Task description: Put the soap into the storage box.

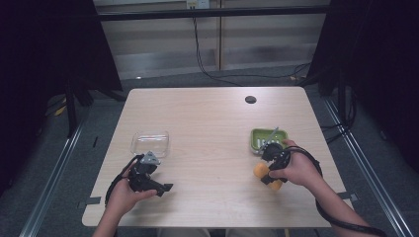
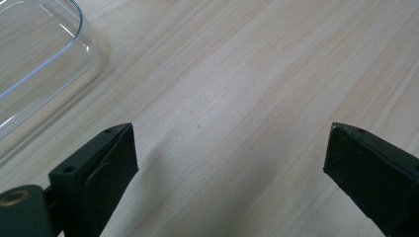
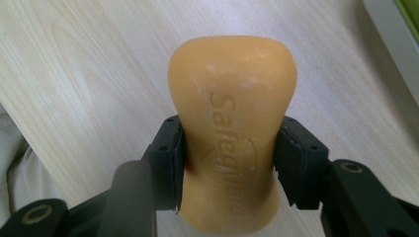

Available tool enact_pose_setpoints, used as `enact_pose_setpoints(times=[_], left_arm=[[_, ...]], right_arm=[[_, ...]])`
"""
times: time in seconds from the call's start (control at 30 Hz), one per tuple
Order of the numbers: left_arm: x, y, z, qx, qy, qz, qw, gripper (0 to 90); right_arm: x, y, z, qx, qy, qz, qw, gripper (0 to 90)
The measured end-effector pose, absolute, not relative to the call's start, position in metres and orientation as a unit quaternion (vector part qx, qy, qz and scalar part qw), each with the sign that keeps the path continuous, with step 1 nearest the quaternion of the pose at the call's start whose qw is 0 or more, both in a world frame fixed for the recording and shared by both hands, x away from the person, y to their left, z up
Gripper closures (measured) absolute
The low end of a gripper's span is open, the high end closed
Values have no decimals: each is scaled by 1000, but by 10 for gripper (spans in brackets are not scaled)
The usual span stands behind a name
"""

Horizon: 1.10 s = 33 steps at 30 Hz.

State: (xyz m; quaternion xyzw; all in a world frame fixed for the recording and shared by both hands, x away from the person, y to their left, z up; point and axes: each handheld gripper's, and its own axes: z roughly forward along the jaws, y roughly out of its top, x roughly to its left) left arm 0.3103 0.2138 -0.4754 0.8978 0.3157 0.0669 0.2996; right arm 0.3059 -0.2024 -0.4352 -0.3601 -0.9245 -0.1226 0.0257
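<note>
An orange soap bar (image 3: pixel 232 98) with "Safeguard" pressed into it sits between the jaws of my right gripper (image 3: pixel 230 158), which is shut on its narrow waist. From above, the soap bar (image 1: pixel 260 170) and right gripper (image 1: pixel 268 177) are just over the table at the front right, close to a green soap dish (image 1: pixel 260 137). My left gripper (image 2: pixel 230 143) is open, its jaws wide apart over bare wood with nothing between them. It (image 1: pixel 162 189) rests low at the front left, just in front of a clear plastic container (image 1: pixel 149 142).
The clear container's rounded corner (image 2: pixel 44 54) lies at the upper left of the left gripper view. The green dish's edge (image 3: pixel 411 15) shows at the top right of the right gripper view. A dark round hole (image 1: pixel 250 99) marks the light wood table (image 1: pixel 207 123) near its far edge.
</note>
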Motion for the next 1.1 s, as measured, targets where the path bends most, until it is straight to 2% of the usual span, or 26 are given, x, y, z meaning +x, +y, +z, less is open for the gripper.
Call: enact_pose_setpoints(times=[1.1], left_arm=[[313,212,-474,900,309,67,300,58]], right_arm=[[317,-217,-416,-369,-919,-135,32,505]])
